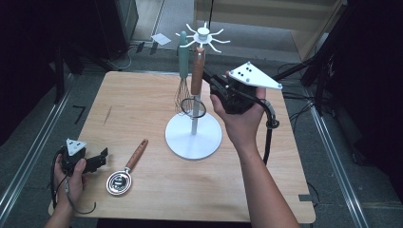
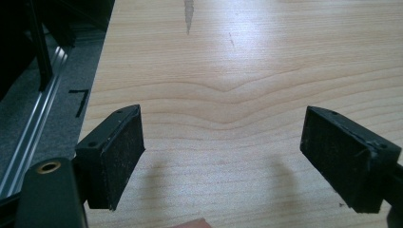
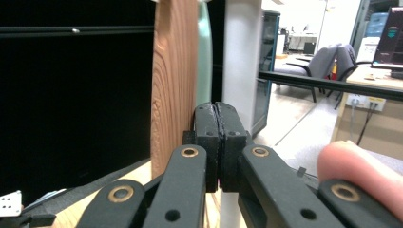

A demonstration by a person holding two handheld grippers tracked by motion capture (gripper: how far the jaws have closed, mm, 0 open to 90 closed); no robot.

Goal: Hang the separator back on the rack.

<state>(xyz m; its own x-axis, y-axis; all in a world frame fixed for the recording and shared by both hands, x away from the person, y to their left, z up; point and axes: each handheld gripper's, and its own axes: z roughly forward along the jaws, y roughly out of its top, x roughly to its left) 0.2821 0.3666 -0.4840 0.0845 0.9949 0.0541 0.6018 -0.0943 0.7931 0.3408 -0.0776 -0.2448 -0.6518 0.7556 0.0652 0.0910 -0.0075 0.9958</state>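
**Operator:** While I look down from the high view, my right hand (image 1: 242,118) is raised, palm toward the white rack (image 1: 194,135), and the right gripper (image 1: 209,78) points at the wooden-handled utensil (image 1: 197,71) hanging from the rack's top. The forearm runs up from the bottom edge, slanted left. A green-handled whisk (image 1: 183,71) hangs just beside that wooden handle.

**Observer:** And your left?

**Operator:** The left hand (image 1: 69,173) rests low at the near left corner of the table (image 1: 142,95), with the left gripper (image 1: 102,156) aimed across the wood. A wooden-handled strainer (image 1: 126,171) lies flat just beside it, apart from its tips.

**Observer:** What does the left gripper view give?

**Operator:** Its jaws stand wide apart over bare table (image 2: 237,71), with nothing between the pads (image 2: 119,156).

**Observer:** The right gripper view?

**Operator:** The right gripper (image 3: 218,142) has its jaws pressed together with nothing clamped. The wooden handle (image 3: 173,80) stands upright just left of the tips; I cannot tell whether it touches them. The green handle (image 3: 204,57) shows behind it, and the white post (image 3: 242,61) to the right.
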